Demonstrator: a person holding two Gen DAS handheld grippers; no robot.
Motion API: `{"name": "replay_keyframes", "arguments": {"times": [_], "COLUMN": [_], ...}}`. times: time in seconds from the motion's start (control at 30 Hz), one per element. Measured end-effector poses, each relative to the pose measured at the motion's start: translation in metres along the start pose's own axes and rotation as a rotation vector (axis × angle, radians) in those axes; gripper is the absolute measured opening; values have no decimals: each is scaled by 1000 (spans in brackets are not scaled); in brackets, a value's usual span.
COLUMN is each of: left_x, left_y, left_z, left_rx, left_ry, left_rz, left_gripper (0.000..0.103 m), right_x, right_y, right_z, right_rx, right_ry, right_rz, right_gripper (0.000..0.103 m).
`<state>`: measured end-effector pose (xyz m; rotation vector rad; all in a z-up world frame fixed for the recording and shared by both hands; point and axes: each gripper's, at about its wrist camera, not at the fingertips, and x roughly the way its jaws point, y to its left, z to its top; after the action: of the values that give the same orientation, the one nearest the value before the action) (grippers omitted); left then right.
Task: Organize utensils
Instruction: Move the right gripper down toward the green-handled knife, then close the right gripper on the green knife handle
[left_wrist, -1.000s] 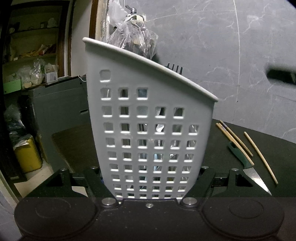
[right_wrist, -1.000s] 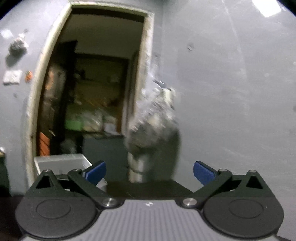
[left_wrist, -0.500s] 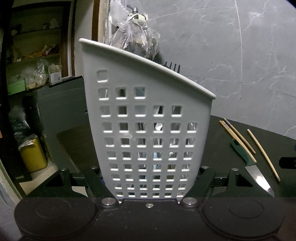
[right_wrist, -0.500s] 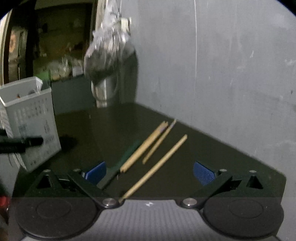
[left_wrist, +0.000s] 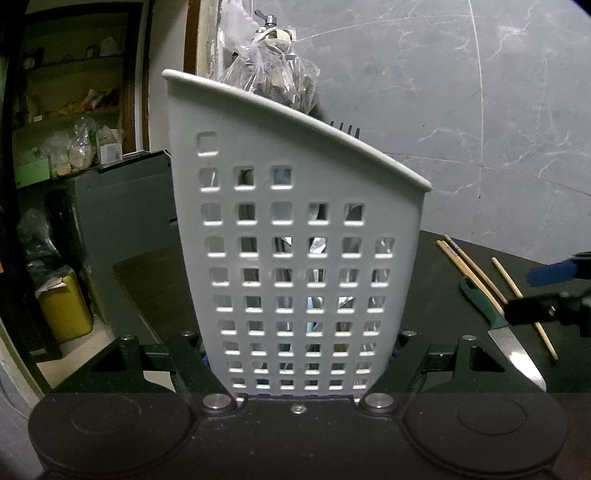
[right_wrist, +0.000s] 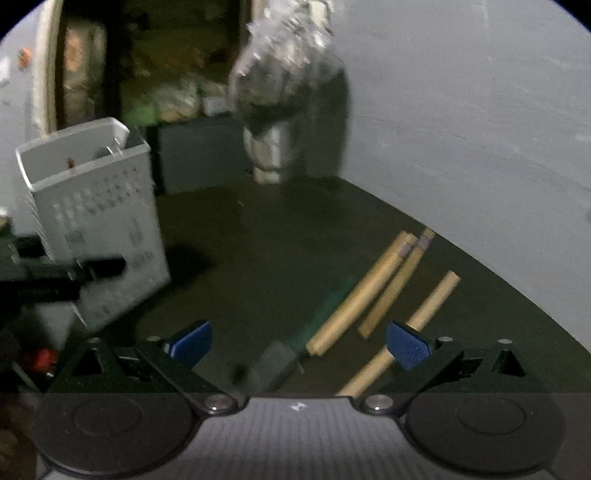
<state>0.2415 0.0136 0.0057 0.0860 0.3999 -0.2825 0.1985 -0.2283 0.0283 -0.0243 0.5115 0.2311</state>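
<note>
The white basket (left_wrist: 295, 258) is held tight between the fingers of the left gripper (left_wrist: 299, 369) near the table's (right_wrist: 258, 229) left edge, likely so it cannot tip. Further right, the knife (right_wrist: 295, 343) and chopsticks (right_wrist: 369, 288) are framed by the wide-open, empty right gripper (right_wrist: 299, 345), likely to be picked next.

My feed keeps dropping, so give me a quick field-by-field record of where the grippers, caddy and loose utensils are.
left gripper: shut on the white caddy, fingers at its base
caddy contents: fork tines show above the rim; the rest is unclear
right gripper: open, empty, low over the loose utensils
knife: flat on the dark table, green handle
chopsticks: three, flat beside the knife
background: bagged object by the wall
</note>
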Motion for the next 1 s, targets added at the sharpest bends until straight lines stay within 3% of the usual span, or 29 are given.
{"name": "replay_keyframes", "arguments": {"times": [0.1,0.17,0.27,0.5,0.87,1.0], "left_x": [0,0,0,0,0,0], "left_y": [1,1,1,1,2,3], "left_z": [-1,0,0,-1,0,0], "left_rx": [-1,-2,-2,-2,-1,-1], "left_ry": [-1,-1,-1,-2,-1,-1], "left_rz": [0,0,0,-2,-4,-5], "left_gripper": [76,75,76,76,76,76], "right_x": [16,26,42,75,83,77], "right_y": [-9,-13,-16,-33,-44,-36], "right_z": [12,18,26,32,26,24], "right_rx": [29,36,17,99,134,107], "right_ry": [6,20,48,133,130,133], "right_rz": [142,160,150,91,56,62], "right_gripper": [103,100,96,69,47,32]}}
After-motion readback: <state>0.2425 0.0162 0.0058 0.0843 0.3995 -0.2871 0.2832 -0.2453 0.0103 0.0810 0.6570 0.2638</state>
